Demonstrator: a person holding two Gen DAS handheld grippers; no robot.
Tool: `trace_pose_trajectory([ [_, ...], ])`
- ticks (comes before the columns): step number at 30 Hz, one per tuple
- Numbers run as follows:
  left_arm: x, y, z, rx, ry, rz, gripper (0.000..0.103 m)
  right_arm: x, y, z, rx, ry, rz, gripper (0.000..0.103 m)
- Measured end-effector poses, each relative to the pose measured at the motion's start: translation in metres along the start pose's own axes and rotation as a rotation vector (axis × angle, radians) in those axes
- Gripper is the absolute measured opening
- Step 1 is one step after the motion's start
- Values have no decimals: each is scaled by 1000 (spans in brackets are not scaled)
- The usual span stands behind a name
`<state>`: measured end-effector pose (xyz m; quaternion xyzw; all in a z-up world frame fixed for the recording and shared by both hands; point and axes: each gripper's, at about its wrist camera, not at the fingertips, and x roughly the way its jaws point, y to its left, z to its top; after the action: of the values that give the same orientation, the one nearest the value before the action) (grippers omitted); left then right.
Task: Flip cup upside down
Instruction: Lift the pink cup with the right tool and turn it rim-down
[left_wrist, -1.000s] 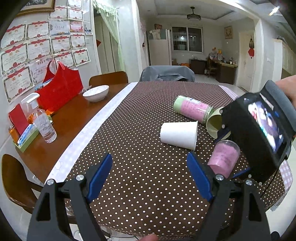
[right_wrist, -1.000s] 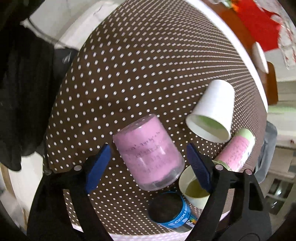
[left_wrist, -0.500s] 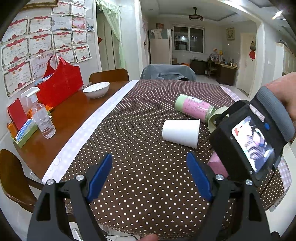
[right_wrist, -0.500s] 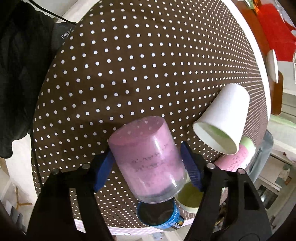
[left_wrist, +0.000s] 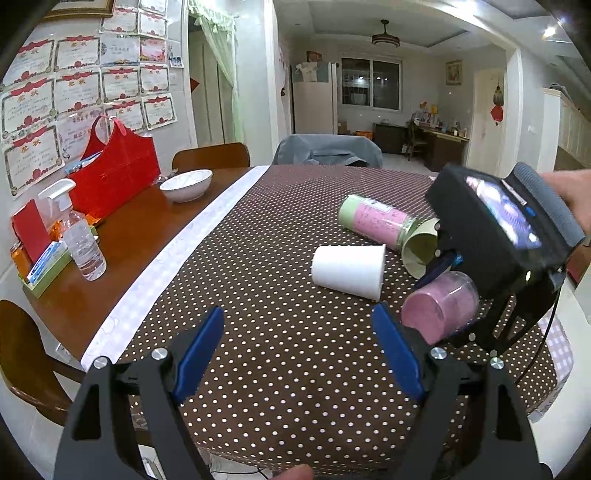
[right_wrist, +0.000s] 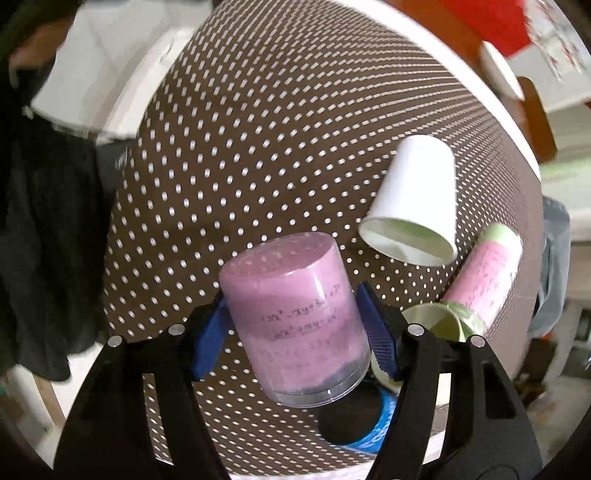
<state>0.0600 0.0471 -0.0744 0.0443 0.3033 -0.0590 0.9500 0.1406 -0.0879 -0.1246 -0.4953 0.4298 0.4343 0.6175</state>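
Left wrist view: the left gripper (left_wrist: 297, 350) is held with its blue fingers (left_wrist: 199, 350) spread wide, nothing between them, over the polka-dot bench (left_wrist: 258, 332). Ahead, a white paper cup (left_wrist: 347, 271) is seen lying on its side, with a pink-and-green tumbler (left_wrist: 375, 221) down behind it. The pink cup (left_wrist: 437, 310) is carried clear of the bench at the right, tilted, in the right gripper (left_wrist: 443, 291).

Right wrist view: the pink cup (right_wrist: 295, 321) is clamped between the right gripper's (right_wrist: 295, 332) fingers (right_wrist: 376, 339), closed end pointed away from the camera. A blue-rimmed lid (right_wrist: 354, 421) is glimpsed just beneath it.
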Motion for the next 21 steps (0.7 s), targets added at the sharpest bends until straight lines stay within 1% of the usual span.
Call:
trace_pose_trajectory([
  [4, -6, -6, 2, 6, -11, -15, 81, -22, -3, -12, 113, -91, -2, 66],
  [12, -21, -16, 7, 18, -47, -43, 81, -61, -2, -54, 446, -344, 19, 66],
  [13, -22, -16, 7, 19, -51, -46, 81, -64, 7, -55, 476, -366, 17, 66],
  [16, -27, -18, 8, 21, -62, -54, 81, -71, 3, -72, 667, -490, 20, 66],
  [19, -32, -21, 9, 24, -70, -60, 81, -78, 6, -84, 794, -593, 35, 66],
  [21, -34, -23, 10, 28, -74, -61, 81, -82, 8, -94, 876, -656, 27, 66],
])
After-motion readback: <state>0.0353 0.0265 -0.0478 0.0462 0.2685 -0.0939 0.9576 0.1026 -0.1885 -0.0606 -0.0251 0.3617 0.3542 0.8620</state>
